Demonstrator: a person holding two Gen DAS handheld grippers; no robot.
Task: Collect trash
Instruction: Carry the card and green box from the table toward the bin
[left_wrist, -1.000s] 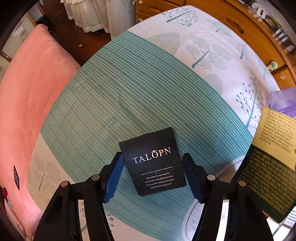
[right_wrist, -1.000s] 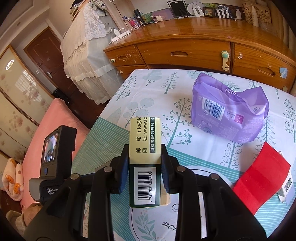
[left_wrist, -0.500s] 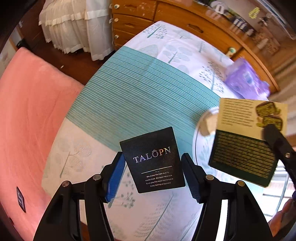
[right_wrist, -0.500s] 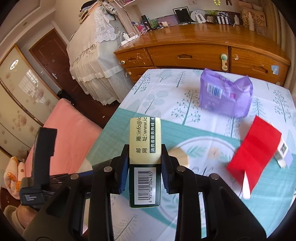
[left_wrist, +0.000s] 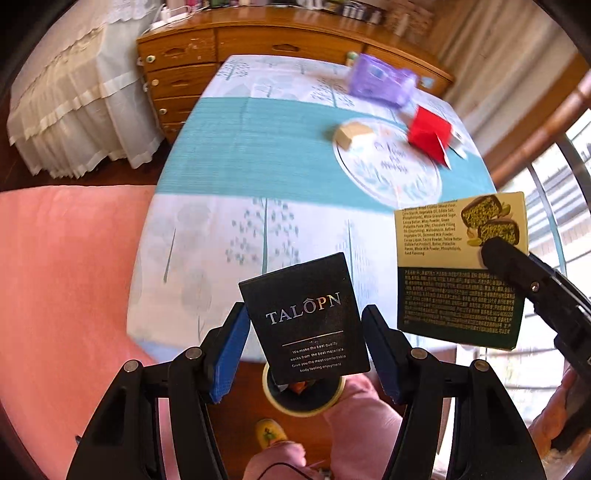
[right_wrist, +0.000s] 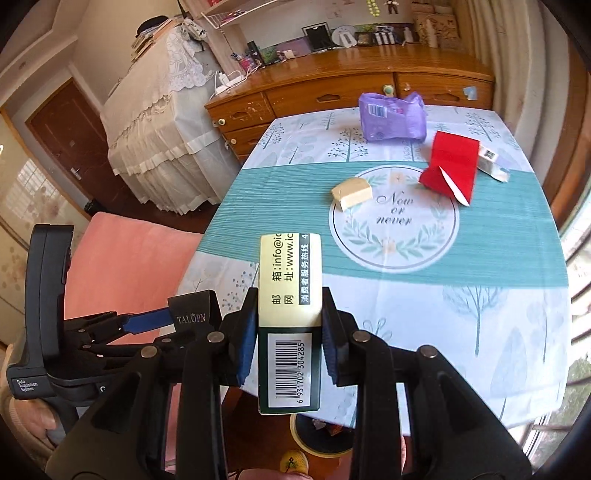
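Bin (left_wrist: 303, 397) sits below black box (left_wrist: 304, 319) only in left view.

On the table (right_wrist: 424, 295), a small box (right_wrist: 351, 192) lies left of a folded carton (right_wrist: 452, 166); a plastic packet (right_wrist: 393, 117) sits behind them.

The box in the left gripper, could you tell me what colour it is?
Black with silvery TALOPN lettering, clearest in the left wrist view: the box.

Counter under a tree-print cloth with a teal band (right_wrist: 498, 251), wooden dresser (right_wrist: 332, 88) along its far edge, white lace-draped furniture (right_wrist: 159, 122) far left, pink cushioned seat (left_wrist: 62, 280) near left, dark door (right_wrist: 62, 133) beyond, window bars (left_wrist: 569, 206) right
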